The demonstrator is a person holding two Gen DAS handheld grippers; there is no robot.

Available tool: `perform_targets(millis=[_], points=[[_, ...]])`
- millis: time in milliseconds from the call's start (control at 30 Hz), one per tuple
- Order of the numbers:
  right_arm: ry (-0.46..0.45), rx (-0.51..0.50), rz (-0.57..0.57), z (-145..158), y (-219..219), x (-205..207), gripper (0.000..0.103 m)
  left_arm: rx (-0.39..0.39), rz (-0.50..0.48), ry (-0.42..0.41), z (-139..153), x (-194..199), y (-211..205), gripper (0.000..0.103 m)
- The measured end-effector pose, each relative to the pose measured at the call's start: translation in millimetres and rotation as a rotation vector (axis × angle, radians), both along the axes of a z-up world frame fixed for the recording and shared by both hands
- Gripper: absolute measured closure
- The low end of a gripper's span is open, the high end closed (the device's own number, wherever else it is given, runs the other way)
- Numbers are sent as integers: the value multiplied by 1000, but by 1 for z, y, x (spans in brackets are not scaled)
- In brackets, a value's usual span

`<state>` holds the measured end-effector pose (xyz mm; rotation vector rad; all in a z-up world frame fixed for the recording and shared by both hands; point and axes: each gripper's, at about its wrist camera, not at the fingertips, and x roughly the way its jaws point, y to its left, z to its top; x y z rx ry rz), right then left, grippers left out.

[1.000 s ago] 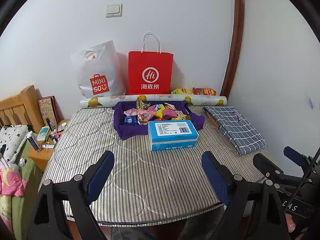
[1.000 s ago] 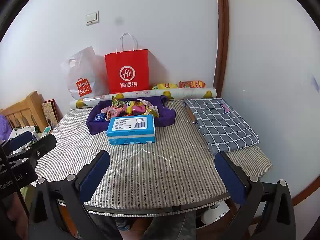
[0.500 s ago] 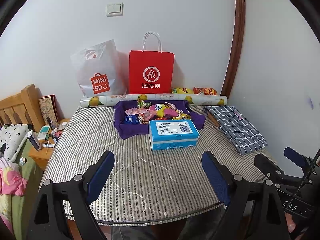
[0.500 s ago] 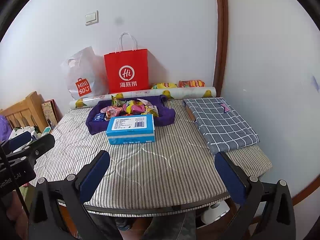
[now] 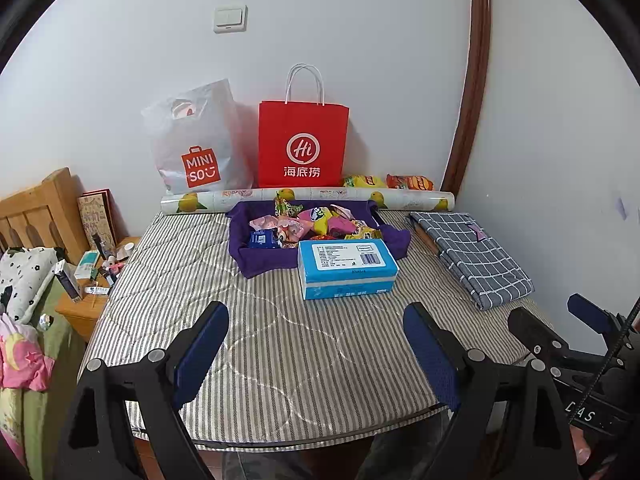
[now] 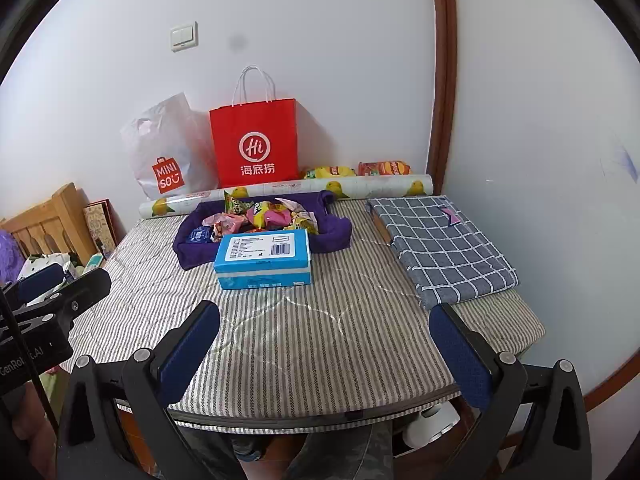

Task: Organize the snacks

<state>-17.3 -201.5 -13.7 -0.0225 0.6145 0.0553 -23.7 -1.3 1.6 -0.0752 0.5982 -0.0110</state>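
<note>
A purple fabric tray [image 5: 256, 258] [image 6: 336, 232] full of colourful snack packets [image 5: 316, 222] [image 6: 264, 216] sits at the back middle of the striped table. A blue tissue box [image 5: 346, 262] [image 6: 264, 258] lies just in front of it. Two chip bags [image 5: 386, 181] [image 6: 356, 170] lie against the wall behind a printed paper roll [image 5: 308, 198] [image 6: 288, 192]. My left gripper [image 5: 316, 356] is open and empty above the table's near edge. My right gripper [image 6: 324, 356] is open and empty too, well short of the box.
A red paper bag [image 5: 302, 144] [image 6: 254, 142] and a white Miniso bag [image 5: 196, 140] [image 6: 164, 152] stand against the back wall. A folded checked cloth [image 5: 472, 254] [image 6: 440, 244] lies on the right. A wooden bedside stand with small items [image 5: 92, 276] is left of the table.
Both views have shifted only slightly; the scene sits marginally differently in frame. Nothing on the table has moved and both grippers stay open.
</note>
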Motion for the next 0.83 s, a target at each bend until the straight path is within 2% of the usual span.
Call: perform_targets(millis=[833], points=[[-2, -4, 1, 1, 3, -1, 0, 3, -2, -2, 0, -1, 4, 14]])
